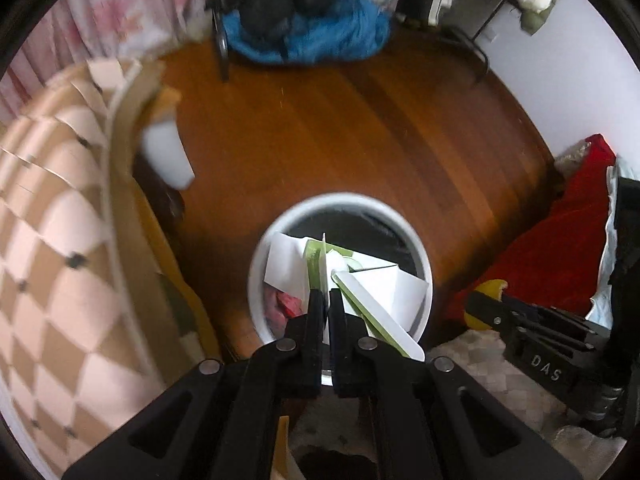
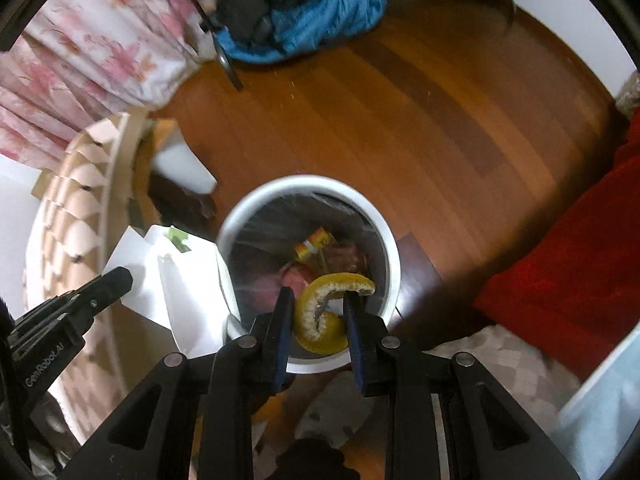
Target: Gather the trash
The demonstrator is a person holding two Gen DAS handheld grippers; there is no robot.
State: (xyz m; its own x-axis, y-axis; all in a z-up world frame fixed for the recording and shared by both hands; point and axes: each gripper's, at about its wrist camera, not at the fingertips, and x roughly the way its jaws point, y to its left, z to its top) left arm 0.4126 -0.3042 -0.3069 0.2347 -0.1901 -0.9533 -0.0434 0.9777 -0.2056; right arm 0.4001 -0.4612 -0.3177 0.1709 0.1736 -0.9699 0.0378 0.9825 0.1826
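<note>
Reading "DAS" on the right gripper (image 1: 486, 308), "GenRobot.AI" on the left gripper (image 2: 120, 280).

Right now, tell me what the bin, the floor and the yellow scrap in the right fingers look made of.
Bin: seemingly plastic, smooth white rim.
Floor: wood or wood-look boards, glossy brown, visible plank seams.
Yellow scrap: likely citrus peel, yellow skin, pale pithy inside.

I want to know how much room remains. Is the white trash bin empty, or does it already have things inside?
Not empty. The white trash bin stands upright on the wooden floor, and wrappers lie at its bottom; how full it is cannot be told.
</note>
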